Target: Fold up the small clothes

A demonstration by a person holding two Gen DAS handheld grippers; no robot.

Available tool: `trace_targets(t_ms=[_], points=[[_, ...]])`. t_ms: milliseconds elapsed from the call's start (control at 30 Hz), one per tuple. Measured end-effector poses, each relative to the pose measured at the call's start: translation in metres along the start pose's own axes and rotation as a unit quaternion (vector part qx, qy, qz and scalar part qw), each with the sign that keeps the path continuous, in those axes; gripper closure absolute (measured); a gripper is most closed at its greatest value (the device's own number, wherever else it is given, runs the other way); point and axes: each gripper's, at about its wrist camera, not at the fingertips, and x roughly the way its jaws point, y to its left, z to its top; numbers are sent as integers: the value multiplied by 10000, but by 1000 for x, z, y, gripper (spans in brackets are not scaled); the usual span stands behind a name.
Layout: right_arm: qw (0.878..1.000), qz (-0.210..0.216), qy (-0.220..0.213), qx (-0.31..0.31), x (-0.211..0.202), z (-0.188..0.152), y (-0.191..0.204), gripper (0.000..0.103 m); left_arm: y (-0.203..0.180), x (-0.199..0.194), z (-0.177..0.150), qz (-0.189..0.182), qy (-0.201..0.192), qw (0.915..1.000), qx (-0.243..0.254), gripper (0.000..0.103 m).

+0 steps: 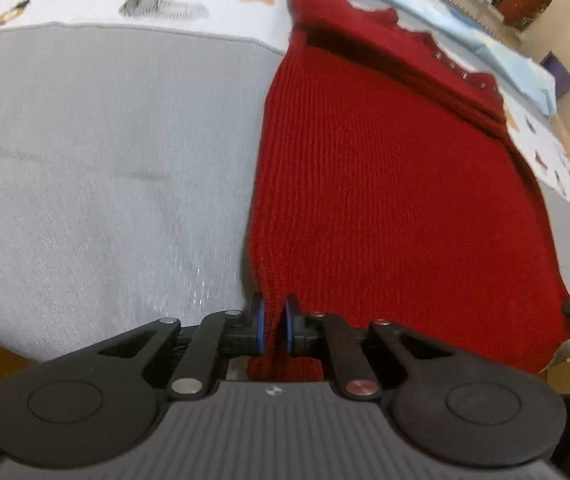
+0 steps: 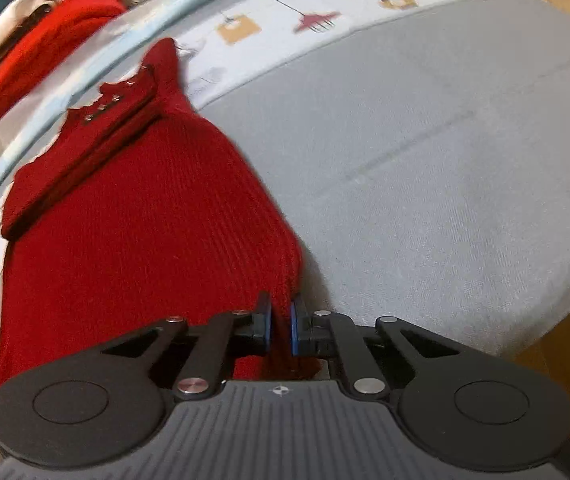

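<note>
Red knit sweater flat on grey bed cover; left gripper and right gripper each pinch hem corner. Risk: stretchy knit slips, fold skews.

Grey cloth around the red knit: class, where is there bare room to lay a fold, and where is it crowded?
Bare grey cloth lies beside the red knit on the left tool's side, and again on the right tool's side. Crowded: the far edge, where piled clothes sit past the printed sheet.

Blurred red pile — cut off, unidentifiable
</note>
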Motion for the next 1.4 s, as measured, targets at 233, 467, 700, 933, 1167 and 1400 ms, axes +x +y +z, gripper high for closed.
trace_targets(t_ms=[233,467,700,933,1167,1400], points=[[9973,-460,462,-338,20,-9,7,80,-2,15,-1,189,281,9994,103,84],[9967,-426,443,-533,22,-10,9,89,-11,16,-2,284,115,9990,322,91],[9994,33,-137,-313,-5,-1,15,93,-21,-33,5,-66,-402,9976,556,94],[9920,903,-869,-119,-74,14,23,94,-25,-111,11,-530,-974,9911,739,97],[9823,1375,-1224,-345,-157,-2,22,95,-15,-201,-20,-1014,-1368,9814,885,98],[9750,1859,-1214,-76,-216,-9,-7,95,10,-230,-2,-1463,-1697,9738,379,98]])
